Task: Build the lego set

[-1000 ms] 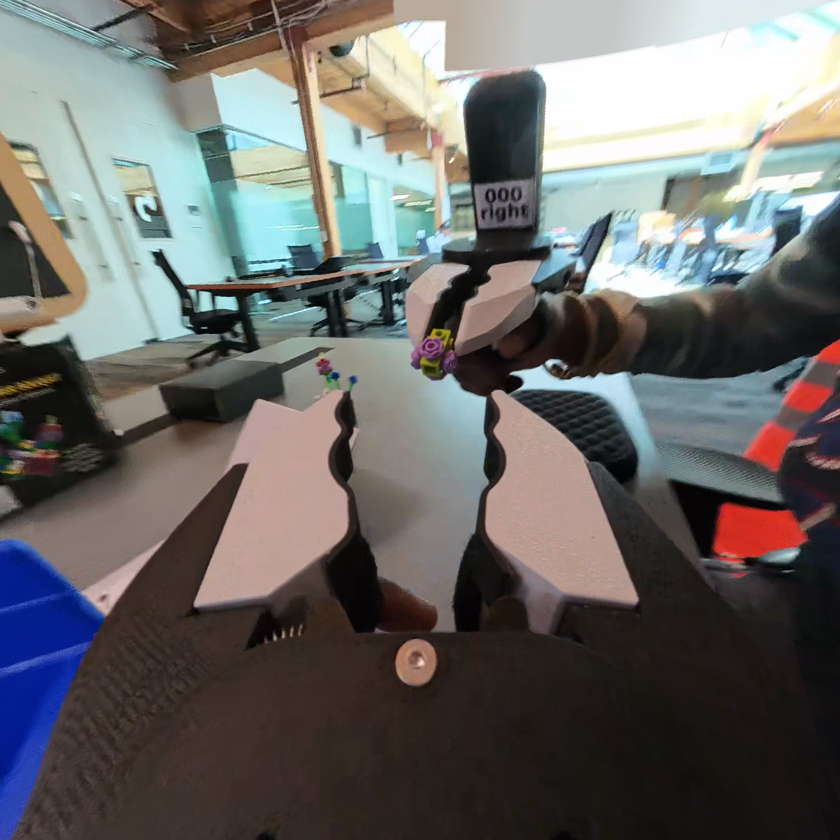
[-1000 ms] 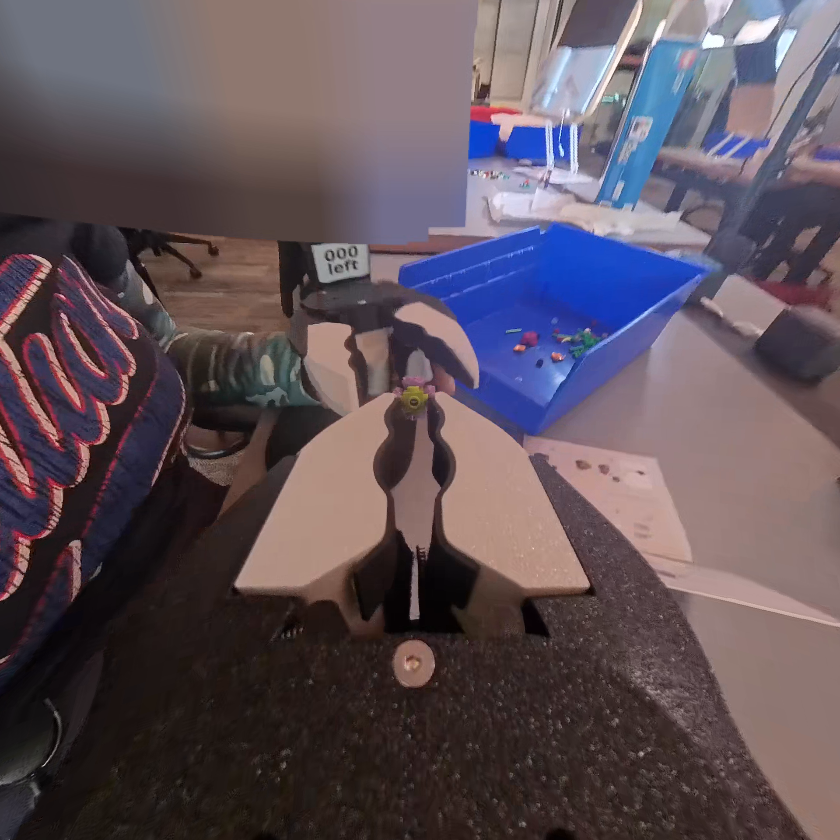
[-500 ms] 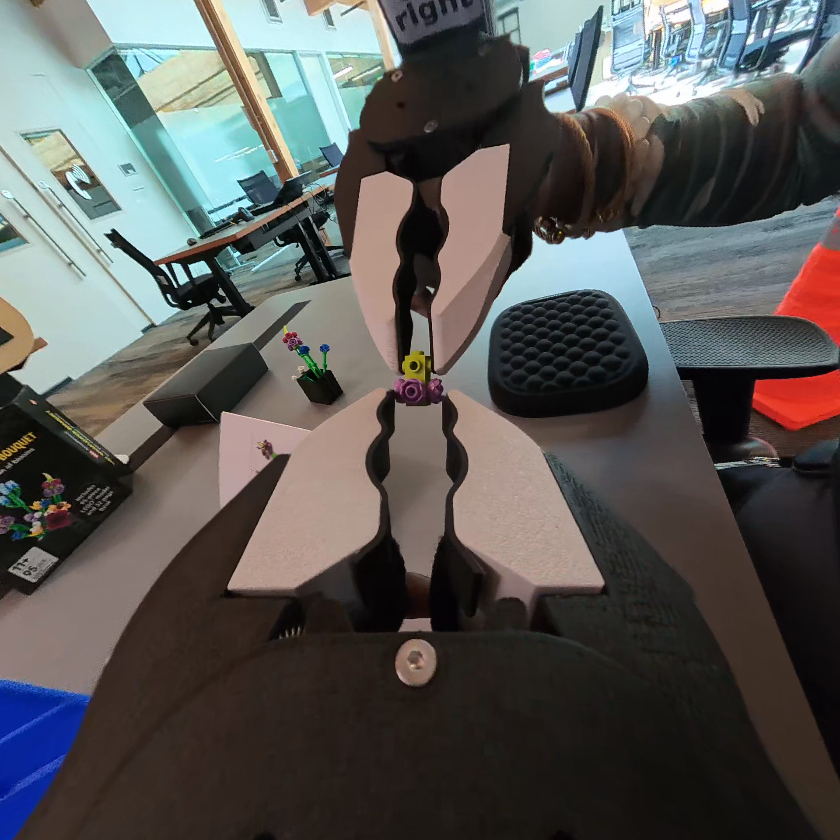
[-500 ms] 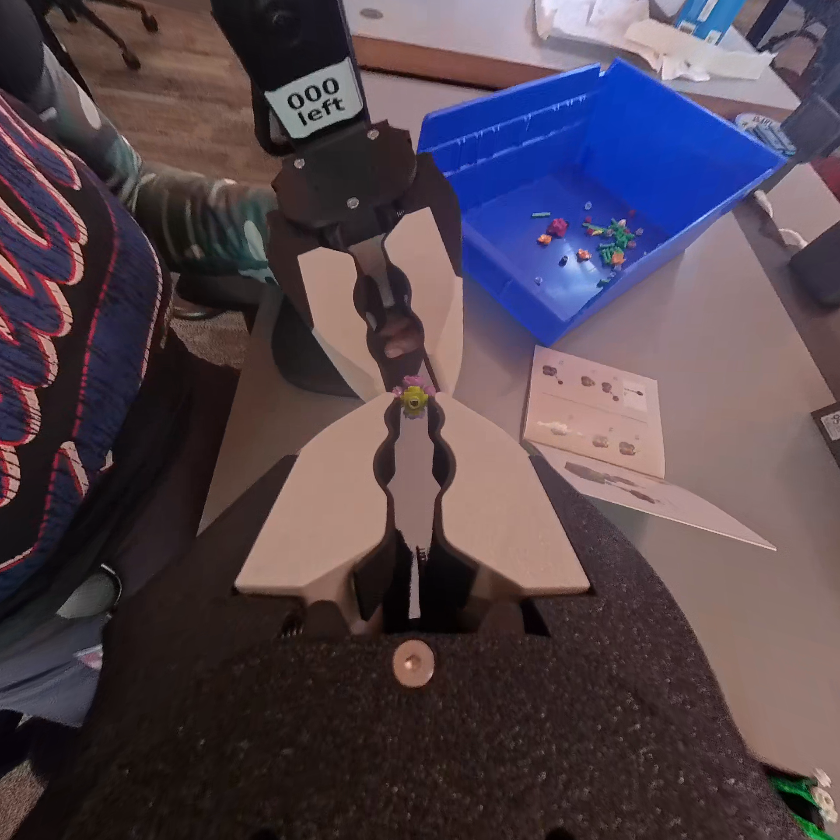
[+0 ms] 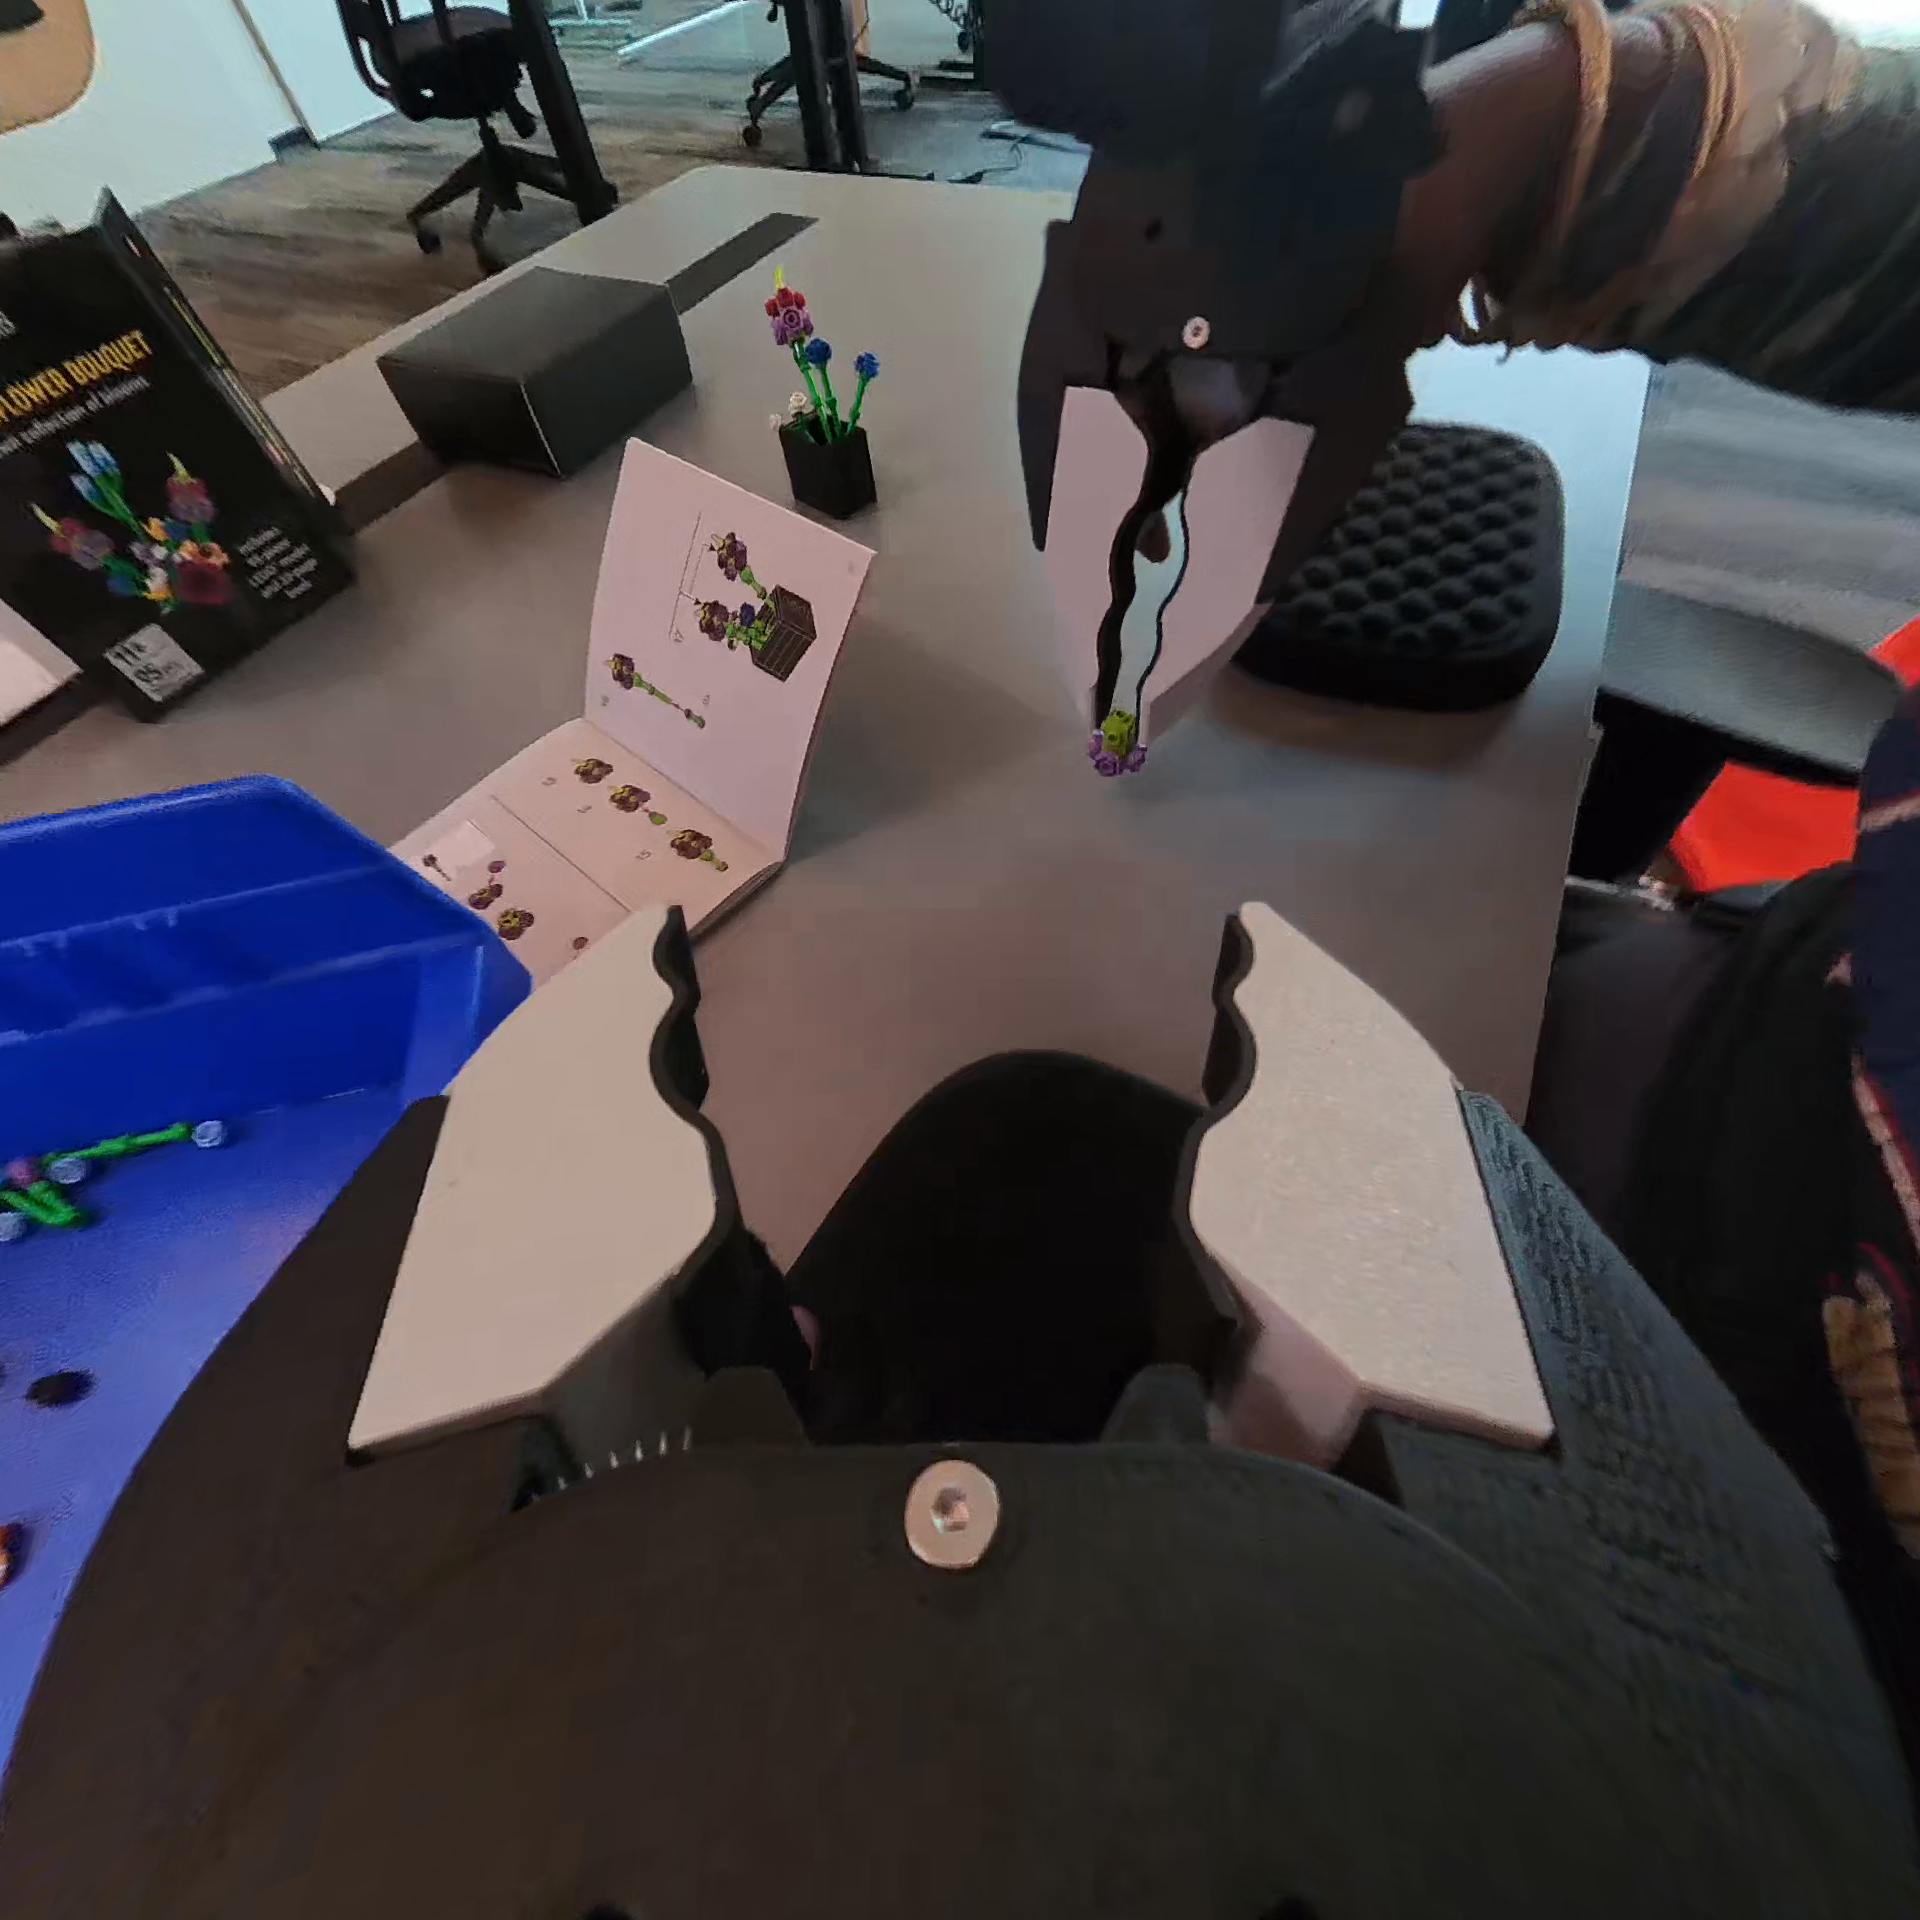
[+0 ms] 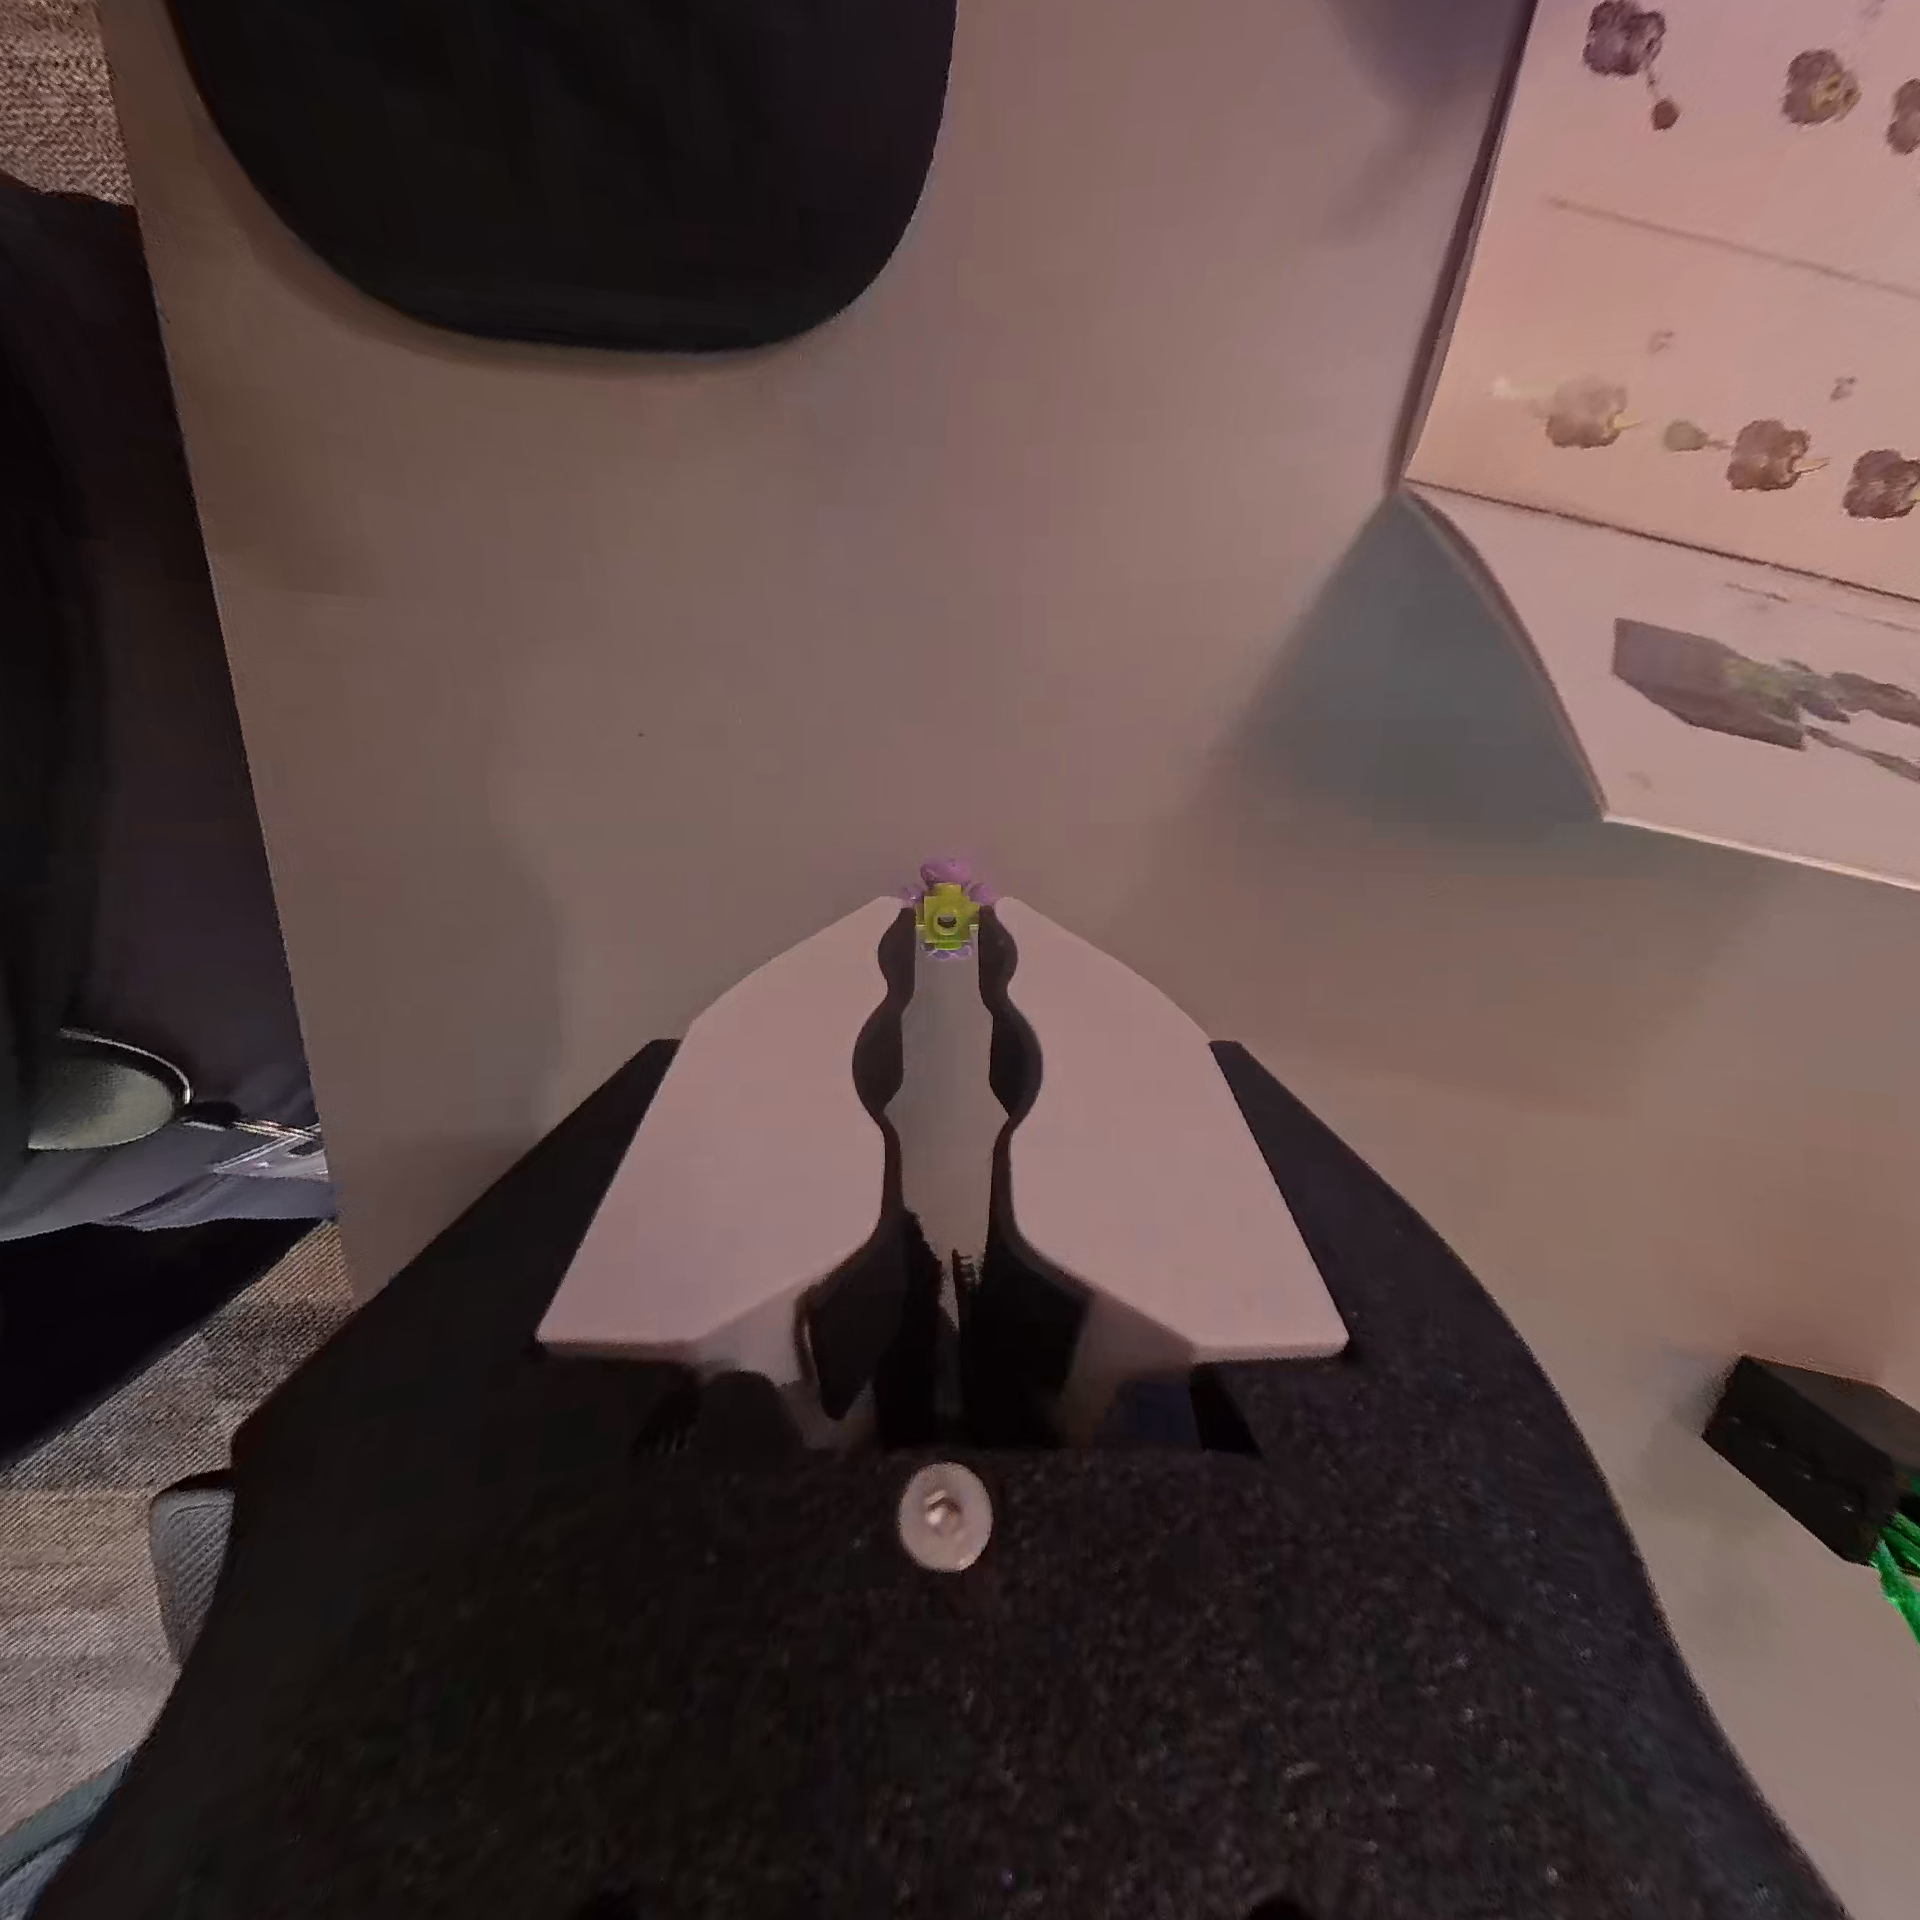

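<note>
Grey bench [image 5: 966, 894]. On it: blue bin [image 5: 208, 997] at left edge; open instruction booklet [image 5: 665, 748] just beside bin; black flower-set box [image 5: 156, 520] far left; small black pot with flowers [image 5: 826, 457]; black box [image 5: 540, 364]; black textured pad [image 5: 1423, 561] right.

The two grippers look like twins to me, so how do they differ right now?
The left gripper is wide open and empty, while the right gripper is shut on a small flower piece, lime green with purple petals. The left gripper sits low at the near table edge; the right gripper points steeply down, its tips just above the tabletop. Both share pale wavy-edged fingers on black bodies.
</note>
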The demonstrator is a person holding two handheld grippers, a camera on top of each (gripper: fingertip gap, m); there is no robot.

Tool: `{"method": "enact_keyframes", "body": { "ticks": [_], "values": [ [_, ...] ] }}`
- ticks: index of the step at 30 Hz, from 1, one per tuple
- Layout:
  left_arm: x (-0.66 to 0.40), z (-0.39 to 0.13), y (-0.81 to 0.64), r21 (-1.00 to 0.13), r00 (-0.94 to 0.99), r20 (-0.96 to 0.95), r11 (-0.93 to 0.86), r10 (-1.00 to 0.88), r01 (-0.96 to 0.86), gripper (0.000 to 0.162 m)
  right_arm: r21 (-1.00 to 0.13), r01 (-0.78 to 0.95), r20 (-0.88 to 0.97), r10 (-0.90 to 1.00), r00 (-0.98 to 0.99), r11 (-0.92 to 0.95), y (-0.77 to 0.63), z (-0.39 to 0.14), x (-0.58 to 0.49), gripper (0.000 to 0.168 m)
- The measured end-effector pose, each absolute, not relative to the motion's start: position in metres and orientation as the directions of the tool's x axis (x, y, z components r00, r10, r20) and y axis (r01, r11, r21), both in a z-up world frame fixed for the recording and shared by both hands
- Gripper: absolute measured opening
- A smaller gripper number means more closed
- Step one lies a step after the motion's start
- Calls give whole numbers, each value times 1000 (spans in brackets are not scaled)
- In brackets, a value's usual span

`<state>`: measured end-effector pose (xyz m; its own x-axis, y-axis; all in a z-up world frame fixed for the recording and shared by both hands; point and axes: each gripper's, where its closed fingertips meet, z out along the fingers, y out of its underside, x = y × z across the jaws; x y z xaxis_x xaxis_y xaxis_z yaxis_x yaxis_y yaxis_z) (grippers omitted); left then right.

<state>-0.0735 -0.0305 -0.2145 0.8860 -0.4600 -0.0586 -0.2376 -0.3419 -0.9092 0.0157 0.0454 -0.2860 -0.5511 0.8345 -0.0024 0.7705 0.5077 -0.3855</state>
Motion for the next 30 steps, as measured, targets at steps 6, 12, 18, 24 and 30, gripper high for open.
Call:
{"method": "enact_keyframes", "body": {
  "ticks": [6,12,18,24,30],
  "values": [
    [-71,-212,-39,-905,873,-79,-332,-481,-265,94,-351,781,-9,832,-554,516,46,-294,16,14],
    [-72,-213,-34,-909,877,-67,-334,-476,-250,93,-394,789,-10,856,-517,472,48,-291,16,32],
    [-72,-215,-32,-905,877,-59,-345,-477,-249,91,-528,772,-1,909,-417,354,58,-279,16,55],
    [-72,-210,-29,-907,882,-76,-334,-466,-255,90,-752,597,30,920,-391,278,56,-251,19,90],
    [-87,-178,-25,-951,923,-84,-247,-375,-187,126,-991,41,124,987,-103,129,93,-177,28,138]
  ]
}}
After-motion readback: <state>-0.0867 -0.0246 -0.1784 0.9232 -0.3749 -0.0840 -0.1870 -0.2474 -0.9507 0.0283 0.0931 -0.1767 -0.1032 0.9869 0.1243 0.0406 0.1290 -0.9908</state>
